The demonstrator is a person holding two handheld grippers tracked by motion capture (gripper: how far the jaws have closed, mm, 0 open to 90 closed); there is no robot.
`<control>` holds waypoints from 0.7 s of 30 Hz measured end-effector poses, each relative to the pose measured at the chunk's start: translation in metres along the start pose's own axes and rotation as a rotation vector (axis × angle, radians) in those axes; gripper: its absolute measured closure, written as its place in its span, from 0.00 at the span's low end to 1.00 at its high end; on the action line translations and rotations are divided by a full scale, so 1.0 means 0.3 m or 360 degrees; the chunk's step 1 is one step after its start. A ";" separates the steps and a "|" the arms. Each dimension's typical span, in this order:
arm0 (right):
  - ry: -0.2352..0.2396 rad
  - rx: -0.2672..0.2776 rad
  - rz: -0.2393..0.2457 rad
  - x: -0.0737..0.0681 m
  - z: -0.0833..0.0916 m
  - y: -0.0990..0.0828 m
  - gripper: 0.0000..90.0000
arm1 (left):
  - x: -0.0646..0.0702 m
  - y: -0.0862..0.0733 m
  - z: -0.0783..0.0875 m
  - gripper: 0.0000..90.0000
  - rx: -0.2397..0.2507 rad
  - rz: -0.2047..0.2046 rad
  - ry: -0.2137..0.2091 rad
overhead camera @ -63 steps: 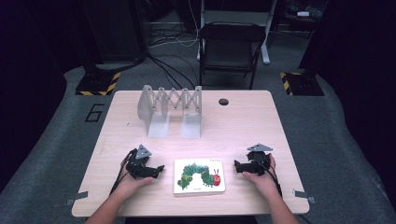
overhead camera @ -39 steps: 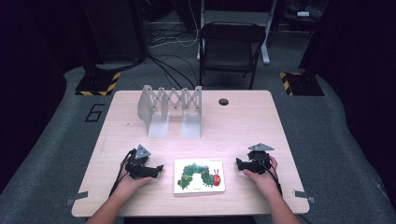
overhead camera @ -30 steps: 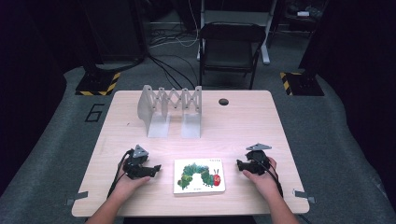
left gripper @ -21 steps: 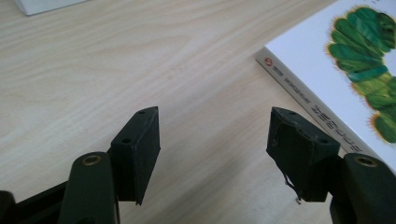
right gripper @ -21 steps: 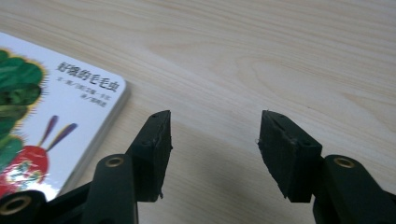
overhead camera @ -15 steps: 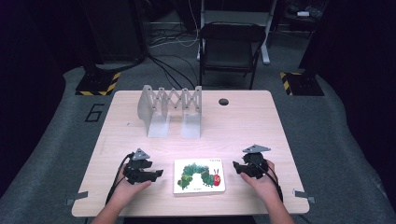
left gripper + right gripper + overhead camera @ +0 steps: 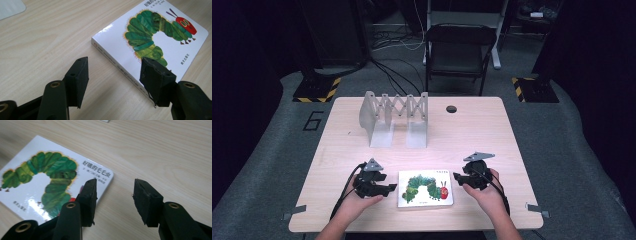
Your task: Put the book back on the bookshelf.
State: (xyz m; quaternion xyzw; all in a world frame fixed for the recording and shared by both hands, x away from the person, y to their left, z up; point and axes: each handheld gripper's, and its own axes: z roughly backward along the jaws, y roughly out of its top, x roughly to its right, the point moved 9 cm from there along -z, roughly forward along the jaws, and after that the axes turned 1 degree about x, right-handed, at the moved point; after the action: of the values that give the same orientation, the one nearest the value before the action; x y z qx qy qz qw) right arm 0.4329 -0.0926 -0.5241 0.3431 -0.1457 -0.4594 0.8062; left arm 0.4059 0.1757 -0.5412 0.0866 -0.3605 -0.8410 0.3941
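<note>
Here we are at the near edge of the wooden table, and the picture book with the green caterpillar on its white cover lies flat there, face up, squarely between the two hands. On its left, the left gripper sits just beside the book's edge, held low over the wood; in the left gripper view its jaws straddle the book's spine corner, one jaw over bare table, the other over the cover near the caterpillar's tail, and neither pad presses on anything. Those jaws have just been closing, yet they stand apart with a clear gap, and the book's corner lies below that gap rather than pinched in it. Over on the other side, the right gripper points in at the book's right edge (the side with the caterpillar's red head). In the right gripper view its jaws have also just been closing and are likewise spread, one jaw hanging over the cover's corner by the printed title, the other over open wood, nothing clamped between them. Farther back on the table stands a grey accordion-style rack, well apart from the book, and beyond the far edge a dark chair waits on the grey floor.
</note>
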 end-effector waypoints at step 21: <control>0.0076 -0.0006 -0.0005 -0.045 -0.049 -0.036 0.60 | 0.006 -0.032 0.006 0.52 0.0119 0.0118 -0.0111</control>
State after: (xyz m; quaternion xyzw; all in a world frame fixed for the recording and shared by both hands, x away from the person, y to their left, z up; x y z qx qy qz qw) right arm 0.4268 -0.0788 -0.5411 0.3526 -0.1250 -0.4528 0.8094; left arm 0.3982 0.1795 -0.5461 0.0586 -0.4082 -0.8142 0.4087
